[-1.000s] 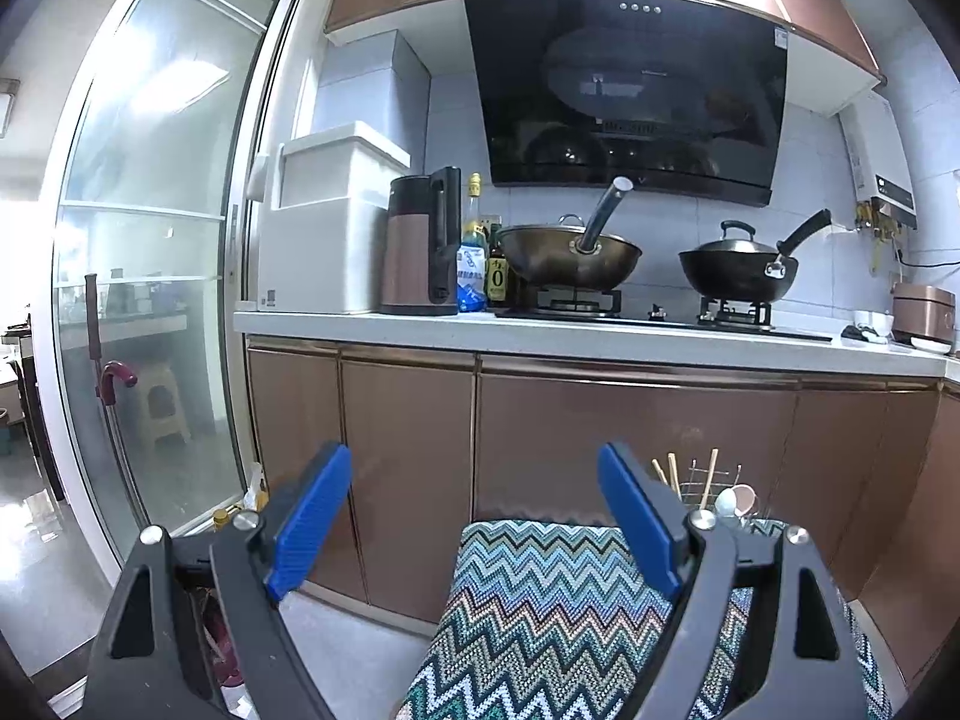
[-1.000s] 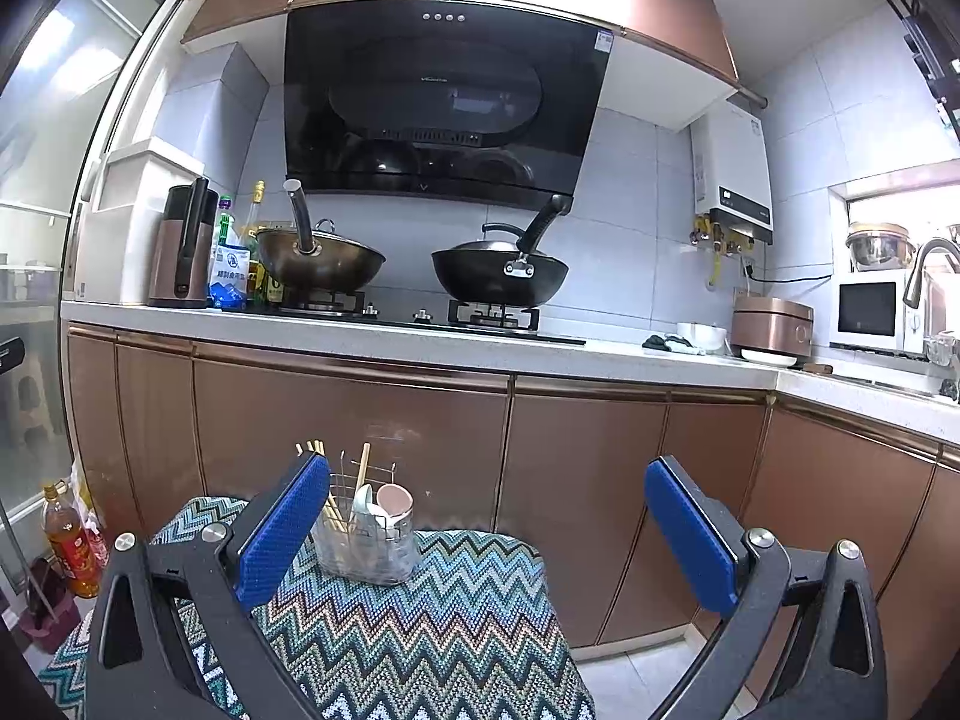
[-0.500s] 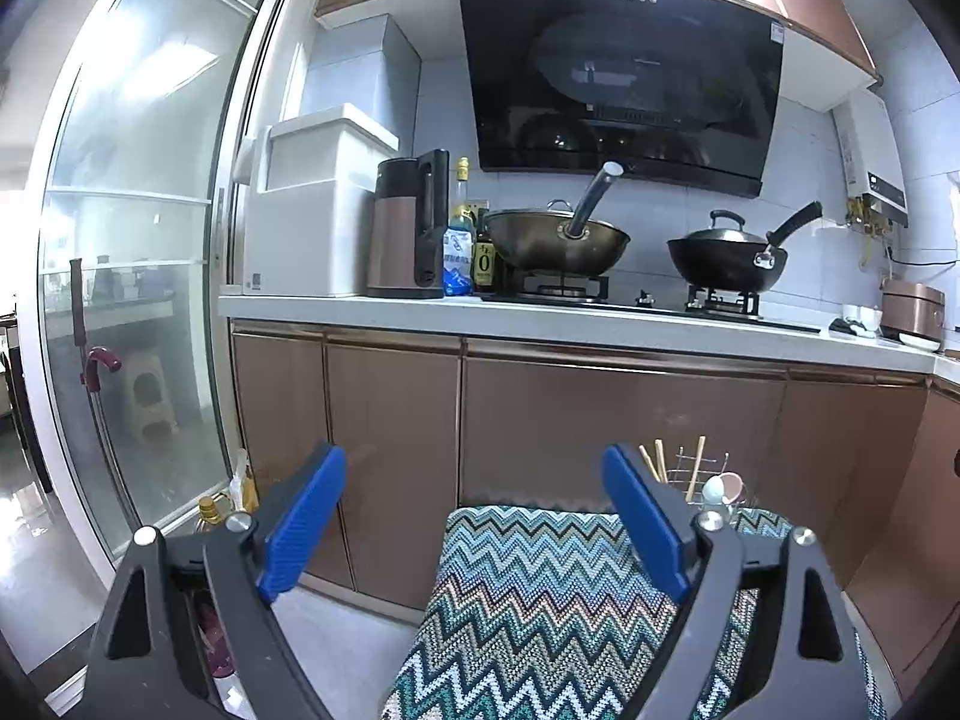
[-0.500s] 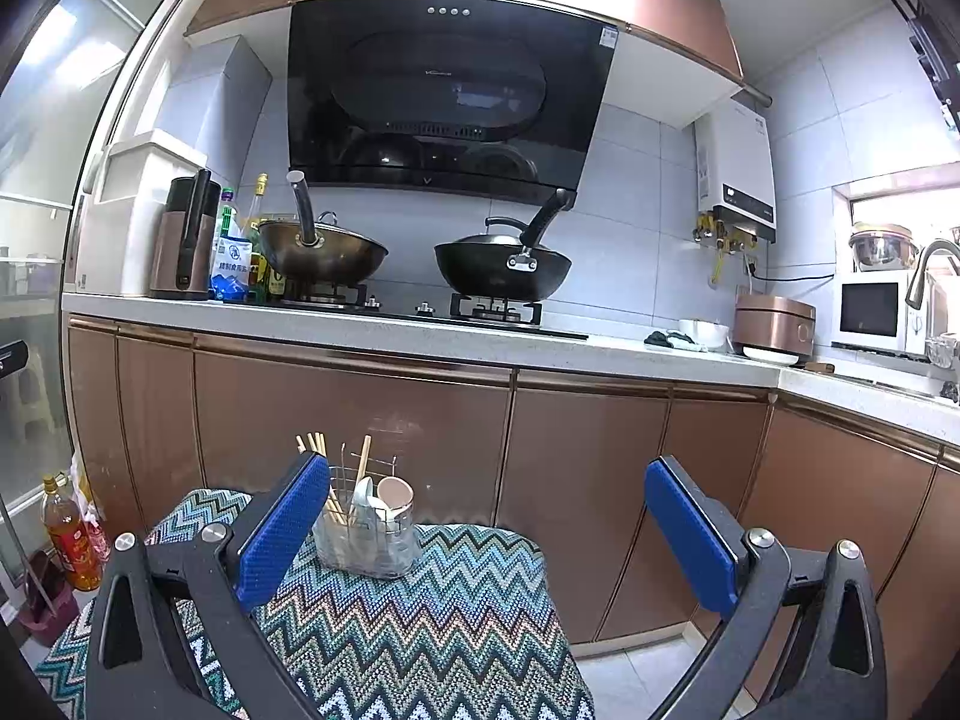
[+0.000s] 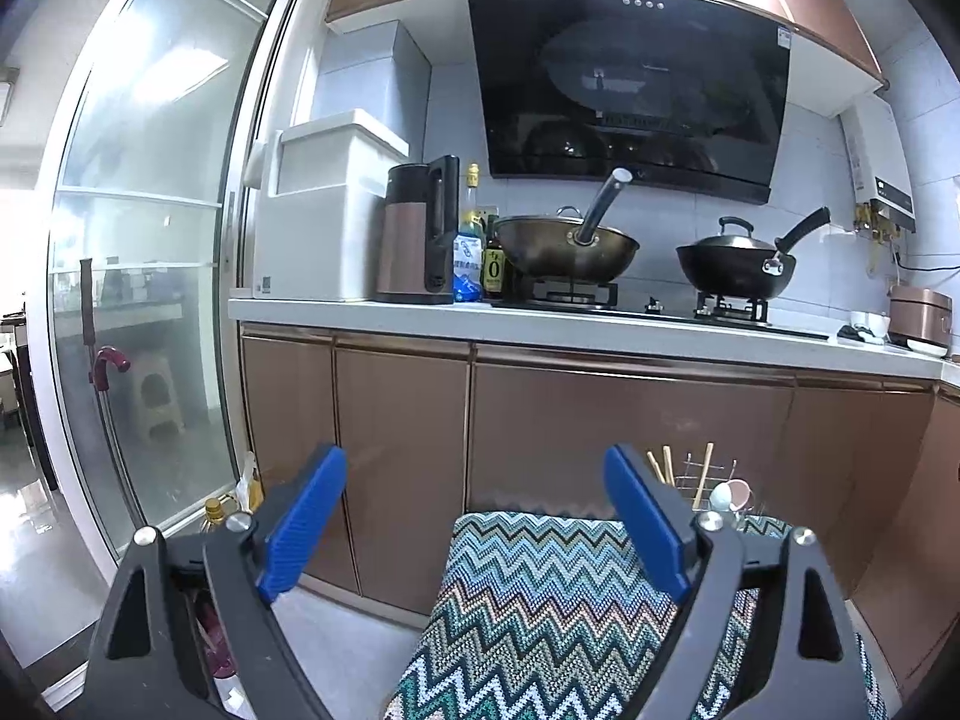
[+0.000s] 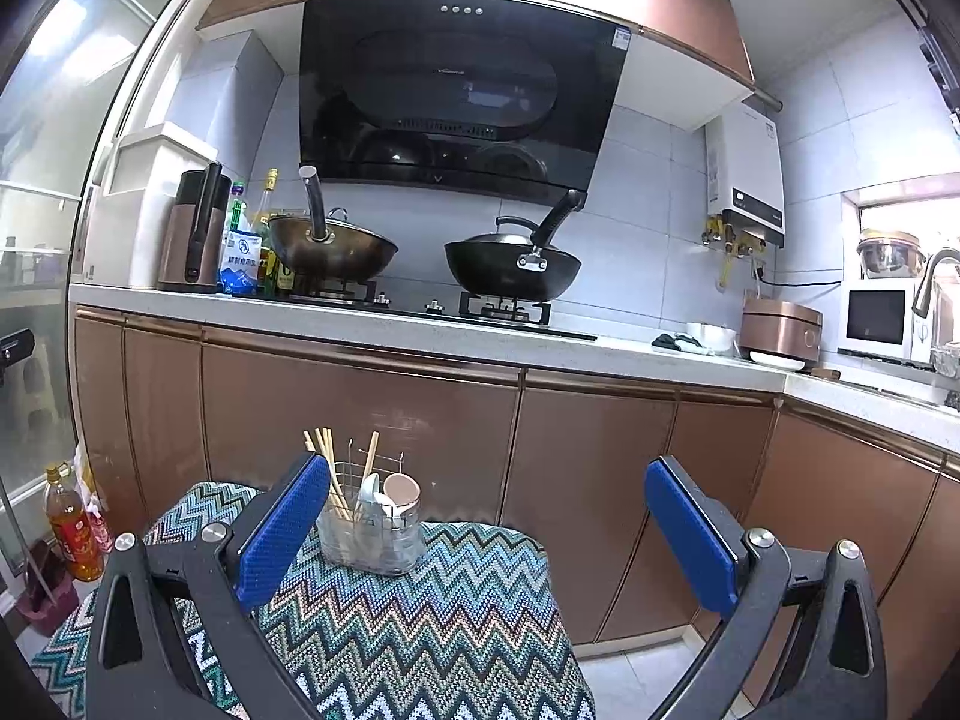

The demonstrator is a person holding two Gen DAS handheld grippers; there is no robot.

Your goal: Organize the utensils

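Since a moment ago: both views sit a shade lower against the cabinets; holder and cloth lie as they did.
Left gripper (image 5: 474,516): fingers spread wide, nothing between them, hanging over the near left edge of the cloth.
Zigzag cloth (image 6: 432,618): soft woven cover on a low surface in front of the cabinets; likely to ruck if anything is dragged across it.
Utensil holder (image 6: 372,534): clear-sided wire caddy at the far edge of the cloth, upright, just past the right gripper's left finger (image 6: 276,534).
Chopsticks (image 6: 327,468): pale sticks leaning left in the holder; light, stiff, smooth, apt to slip or roll; best pinched across the upper shaft above the rim.
Spoons (image 6: 401,489): white and pinkish bowls poking up, seemingly ceramic, so heavier and chippable; take by the handle, not the bowl.
Right gripper (image 6: 480,525): fingers spread wide, empty, well short of the holder.
Counter (image 6: 480,342): behind, carrying woks and appliances.
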